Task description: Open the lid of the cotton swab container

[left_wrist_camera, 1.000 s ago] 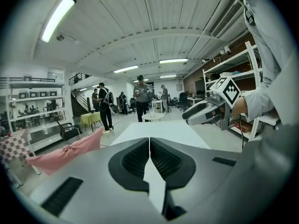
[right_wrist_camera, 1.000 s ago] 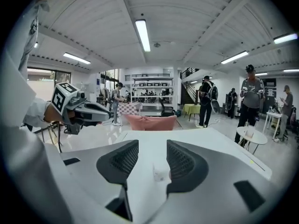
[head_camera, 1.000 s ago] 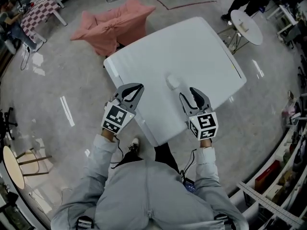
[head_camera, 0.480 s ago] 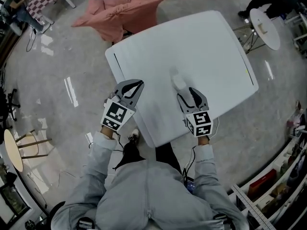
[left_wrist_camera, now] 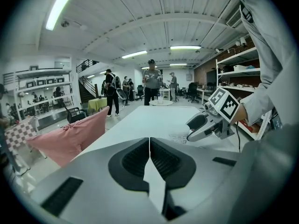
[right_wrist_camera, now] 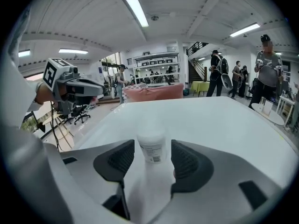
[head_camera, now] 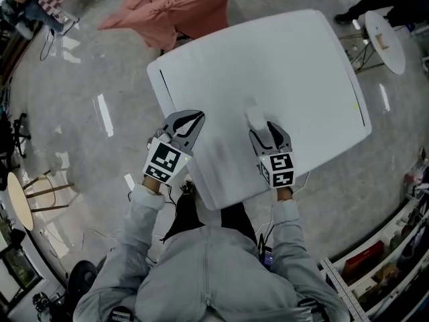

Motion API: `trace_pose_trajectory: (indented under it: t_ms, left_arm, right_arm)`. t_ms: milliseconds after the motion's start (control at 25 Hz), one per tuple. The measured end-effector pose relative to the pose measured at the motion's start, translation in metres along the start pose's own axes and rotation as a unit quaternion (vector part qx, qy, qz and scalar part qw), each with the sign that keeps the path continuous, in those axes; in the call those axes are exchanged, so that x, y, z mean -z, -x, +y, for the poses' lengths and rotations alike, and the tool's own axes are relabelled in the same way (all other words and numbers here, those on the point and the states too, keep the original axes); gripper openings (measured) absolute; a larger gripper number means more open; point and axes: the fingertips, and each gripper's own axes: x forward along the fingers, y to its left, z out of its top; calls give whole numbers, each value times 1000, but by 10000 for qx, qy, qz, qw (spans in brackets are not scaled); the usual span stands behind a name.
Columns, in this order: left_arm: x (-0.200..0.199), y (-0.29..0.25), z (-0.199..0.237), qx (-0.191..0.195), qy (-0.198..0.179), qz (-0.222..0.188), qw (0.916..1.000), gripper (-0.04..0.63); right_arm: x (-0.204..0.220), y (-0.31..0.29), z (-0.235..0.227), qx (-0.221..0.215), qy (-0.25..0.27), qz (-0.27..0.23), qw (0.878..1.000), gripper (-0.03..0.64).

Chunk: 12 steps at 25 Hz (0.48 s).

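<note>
Now my right gripper (head_camera: 267, 130) has just been opening its jaws. The cotton swab container (right_wrist_camera: 152, 148), a small round white jar with a label, stands upright between the ribbed dark pads (right_wrist_camera: 122, 158), not touched, on the smooth white table (head_camera: 301, 66). My left gripper (head_camera: 192, 118) is closed and empty, at the table's near left edge.

One white table (head_camera: 301, 66), one cotton swab container (head_camera: 255, 118), two claws (head_camera: 194, 117) (head_camera: 264, 130), one pink cloth (head_camera: 167, 5)

Left gripper (head_camera: 195, 118): jaws closed together, nothing between them. Right gripper (head_camera: 268, 130): jaws just opened wide, with the cotton swab container (right_wrist_camera: 152, 149) between them, untouched. Both grippers point forward and downward.
</note>
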Motion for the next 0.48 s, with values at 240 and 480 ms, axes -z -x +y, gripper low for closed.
trace_pose_trajectory:
  t_ms: [240,480]
  left_arm:
    - [16,-15,11,24,79,140,9999,25]
    - [24,-22,21,48,146,168,9997,25]
  right_arm:
    - [2,-22,-6,-14,19,84,10000,238]
    - [2,-38,-5,-9,73,127,9999,239]
